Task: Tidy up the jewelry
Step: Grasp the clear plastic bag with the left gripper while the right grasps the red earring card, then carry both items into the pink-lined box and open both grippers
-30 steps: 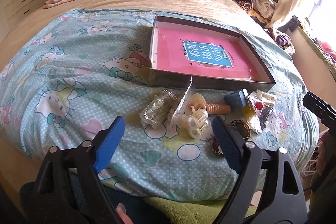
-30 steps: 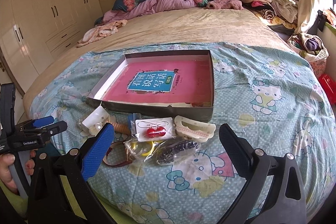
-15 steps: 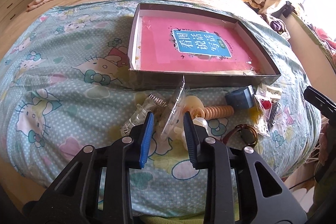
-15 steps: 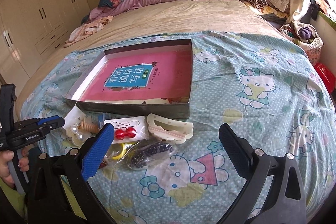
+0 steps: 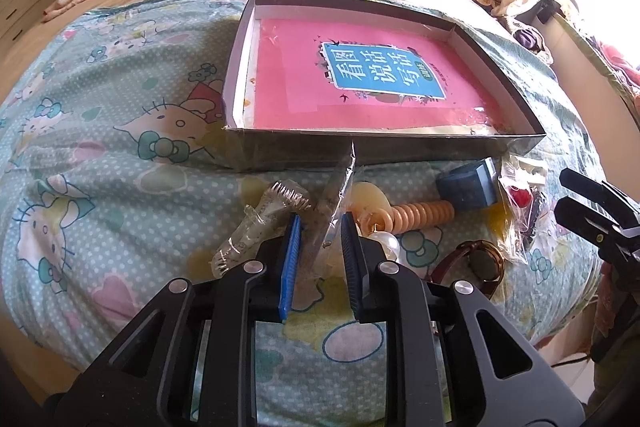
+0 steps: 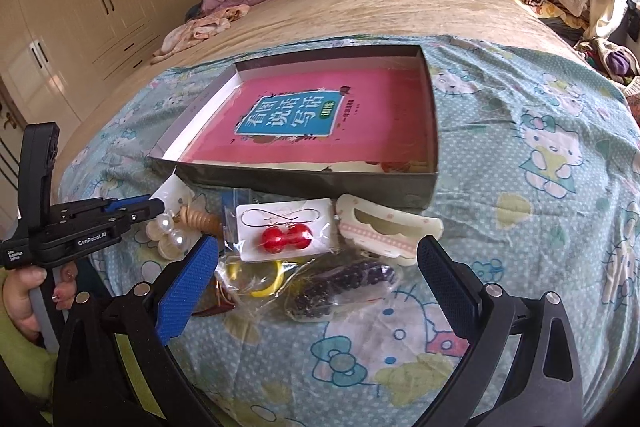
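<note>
Jewelry is lying in a loose pile on the cartoon-cat bedspread (image 6: pixel 520 267), just in front of the shallow box (image 6: pixel 304 187) we are meant to fill, and none of it is in the box yet. Nearest us, our left gripper (image 5: pixel 320 227) has just been closing: a second ago its jaws were standing wide above the pile, and now they are nearly shut around the upright clear plastic sleeve (image 5: pixel 340 195) of the pearl earring card. We cannot tell whether the pads are truly pinching it. We are judging this as the first pick beginning, with the lift and carry to the box to follow. Our right gripper (image 6: pixel 320 267) is hanging wide open and empty, lower and closer over its side of the pile than a second ago.

Around the sleeve we are seeing a crinkled clear bag (image 5: pixel 260 227) on the left, and pearl drops (image 6: pixel 168 235), a ribbed orange piece (image 5: pixel 420 213) and a brown-strapped watch (image 5: pixel 480 263) to the right. Further right are red ball earrings (image 6: pixel 286 237) on a white card, a yellow ring (image 6: pixel 264 277), a bag of dark beads (image 6: pixel 340 291) and a scalloped cream card (image 6: pixel 384 231). Farther off, the box is holding only a pink book (image 5: pixel 360 83).
</note>
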Available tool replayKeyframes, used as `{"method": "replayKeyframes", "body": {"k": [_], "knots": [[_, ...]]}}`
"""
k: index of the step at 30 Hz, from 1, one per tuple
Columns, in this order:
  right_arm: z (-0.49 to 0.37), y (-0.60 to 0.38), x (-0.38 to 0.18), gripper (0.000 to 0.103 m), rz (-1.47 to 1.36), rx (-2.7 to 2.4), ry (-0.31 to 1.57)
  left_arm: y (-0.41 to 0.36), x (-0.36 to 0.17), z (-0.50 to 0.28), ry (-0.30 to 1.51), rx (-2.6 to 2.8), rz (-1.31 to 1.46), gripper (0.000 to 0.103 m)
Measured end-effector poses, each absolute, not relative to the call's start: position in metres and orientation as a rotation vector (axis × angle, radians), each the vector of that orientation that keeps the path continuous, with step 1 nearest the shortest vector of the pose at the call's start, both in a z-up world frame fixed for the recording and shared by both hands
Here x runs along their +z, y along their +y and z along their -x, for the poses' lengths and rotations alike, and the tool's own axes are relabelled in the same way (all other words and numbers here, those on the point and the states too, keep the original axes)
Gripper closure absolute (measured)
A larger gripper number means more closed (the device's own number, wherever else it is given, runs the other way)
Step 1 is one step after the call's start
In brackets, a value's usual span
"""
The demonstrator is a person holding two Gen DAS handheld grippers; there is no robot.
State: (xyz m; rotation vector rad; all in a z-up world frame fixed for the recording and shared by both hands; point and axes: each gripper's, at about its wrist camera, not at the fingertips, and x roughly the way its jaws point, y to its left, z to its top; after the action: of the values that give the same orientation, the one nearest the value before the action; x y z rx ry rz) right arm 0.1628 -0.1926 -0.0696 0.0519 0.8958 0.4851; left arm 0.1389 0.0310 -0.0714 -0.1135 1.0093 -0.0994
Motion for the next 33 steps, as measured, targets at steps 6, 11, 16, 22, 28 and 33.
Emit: {"method": "replayKeyframes", "body": {"k": [6,11,16,22,28,33], "knots": [[-0.177,-0.171,-0.083,0.005,-0.035,0.539,0.934,0.030,-0.075,-0.142,1.010,-0.101,0.111,0.090],[-0.188,-0.163,-0.092,0.012,-0.017,0.544,0.952,0.028,-0.078,-0.143,1.006,-0.102,0.103,0.090],[-0.188,-0.149,-0.095,0.029,0.047,0.586,0.927,0.027,-0.078,-0.143,0.996,-0.109,0.107,0.094],[-0.184,-0.144,-0.100,0.041,0.066,0.626,0.921,0.029,-0.072,-0.141,0.972,-0.122,0.122,0.095],[-0.182,-0.157,-0.094,0.046,0.033,0.624,0.903,0.033,-0.058,-0.136,0.938,-0.131,0.141,0.096],[-0.176,-0.171,-0.081,0.047,-0.019,0.623,0.882,0.035,-0.044,-0.135,0.907,-0.138,0.153,0.097]]}}
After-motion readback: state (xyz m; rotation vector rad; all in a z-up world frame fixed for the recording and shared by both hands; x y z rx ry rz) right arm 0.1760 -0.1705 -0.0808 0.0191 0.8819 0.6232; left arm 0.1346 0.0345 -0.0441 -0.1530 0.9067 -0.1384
